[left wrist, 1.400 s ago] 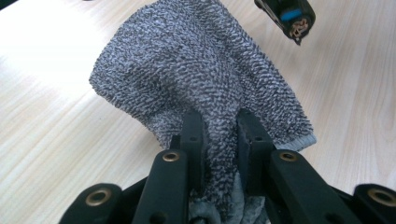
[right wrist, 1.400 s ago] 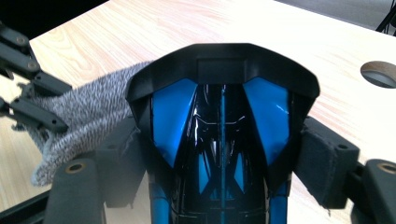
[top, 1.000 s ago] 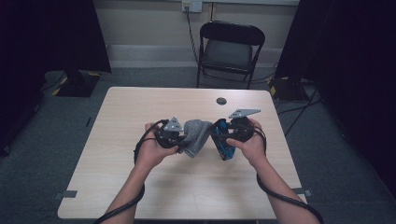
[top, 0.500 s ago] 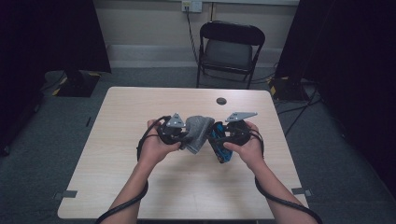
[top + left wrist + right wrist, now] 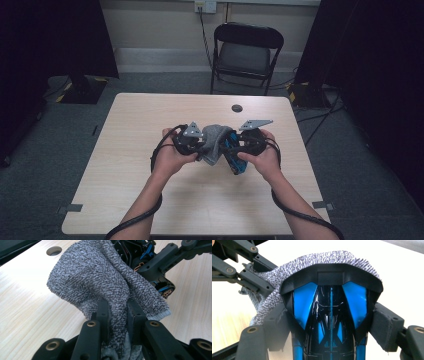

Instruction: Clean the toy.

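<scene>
Over the pale tabletop [image 5: 150, 200], my left claw [image 5: 117, 312] pinched the grey cloth [image 5: 100, 277], draped on the blue-black toy [image 5: 329, 315] clamped in my right claw [image 5: 329, 322]. A hard rub could've yanked the cloth loose.

Grey knit cloth [image 5: 100, 277] bunched, draped over the top end of a glossy black-and-blue plastic toy [image 5: 329, 315]. Both sit above mid-tabletop [image 5: 150, 200]; toy's long axis runs roughly toward the near edge.
</scene>
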Action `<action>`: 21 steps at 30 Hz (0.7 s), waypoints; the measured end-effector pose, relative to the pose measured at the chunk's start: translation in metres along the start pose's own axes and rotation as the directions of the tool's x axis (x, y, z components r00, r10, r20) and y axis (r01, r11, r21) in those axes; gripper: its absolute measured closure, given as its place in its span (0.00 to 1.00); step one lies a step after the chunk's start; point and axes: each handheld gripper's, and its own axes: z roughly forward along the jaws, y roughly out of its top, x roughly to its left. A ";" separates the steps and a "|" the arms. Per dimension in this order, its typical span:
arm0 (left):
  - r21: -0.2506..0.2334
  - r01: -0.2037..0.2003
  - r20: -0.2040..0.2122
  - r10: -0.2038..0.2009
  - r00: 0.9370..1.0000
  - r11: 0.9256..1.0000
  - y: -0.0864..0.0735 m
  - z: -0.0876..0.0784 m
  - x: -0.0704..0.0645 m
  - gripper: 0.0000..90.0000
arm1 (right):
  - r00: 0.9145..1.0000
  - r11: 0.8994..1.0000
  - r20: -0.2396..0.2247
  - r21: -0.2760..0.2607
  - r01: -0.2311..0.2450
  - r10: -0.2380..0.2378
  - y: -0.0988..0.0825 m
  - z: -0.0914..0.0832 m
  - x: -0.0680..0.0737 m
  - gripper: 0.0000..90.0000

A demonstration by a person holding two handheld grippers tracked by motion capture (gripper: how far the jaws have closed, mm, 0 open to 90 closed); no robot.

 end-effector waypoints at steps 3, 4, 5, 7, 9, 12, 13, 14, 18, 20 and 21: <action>0.002 -0.004 0.003 0.004 1.000 1.000 0.001 0.001 0.000 0.84 | 1.000 1.000 -0.006 -0.005 0.001 -0.001 0.002 0.000 0.000 0.28; -0.001 0.001 0.003 -0.001 1.000 1.000 0.001 0.002 -0.001 0.84 | 1.000 1.000 -0.007 -0.005 0.000 0.000 0.002 0.000 0.000 0.28; 0.006 -0.010 0.004 0.010 1.000 1.000 0.002 0.002 0.000 0.84 | 1.000 1.000 -0.005 -0.006 0.001 -0.001 0.003 0.000 0.001 0.28; 0.004 -0.007 0.003 0.007 1.000 1.000 0.002 0.002 -0.001 0.84 | 1.000 1.000 -0.005 -0.003 0.007 -0.007 0.004 0.000 0.001 0.28; 0.007 -0.013 0.010 0.013 1.000 1.000 0.003 0.005 -0.002 0.84 | 1.000 1.000 -0.001 -0.006 0.004 -0.004 0.004 -0.001 0.001 0.28; 0.009 -0.013 0.015 0.013 1.000 1.000 0.003 0.006 -0.003 0.84 | 1.000 1.000 0.001 -0.008 0.003 -0.003 0.005 -0.001 0.000 0.28; 0.011 -0.013 0.018 0.013 1.000 1.000 0.003 0.007 -0.004 0.84 | 1.000 1.000 0.001 -0.008 0.003 -0.003 0.005 -0.001 0.000 0.28; 0.012 -0.009 0.022 0.008 1.000 1.000 0.003 0.007 -0.004 0.84 | 1.000 1.000 0.002 -0.010 0.003 -0.003 0.006 -0.001 0.000 0.28; 0.017 -0.006 0.029 0.005 1.000 1.000 0.003 0.010 -0.005 0.84 | 1.000 1.000 0.006 -0.014 0.004 -0.004 0.007 -0.002 0.000 0.28; 0.017 -0.007 0.034 0.007 0.999 1.000 0.003 0.011 -0.007 0.84 | 1.000 1.000 0.010 -0.019 0.003 -0.003 0.008 -0.002 0.000 0.28; 0.022 -0.010 0.035 0.009 0.999 1.000 0.004 0.011 -0.007 0.84 | 1.000 1.000 0.012 -0.021 0.007 -0.007 0.008 -0.003 0.000 0.28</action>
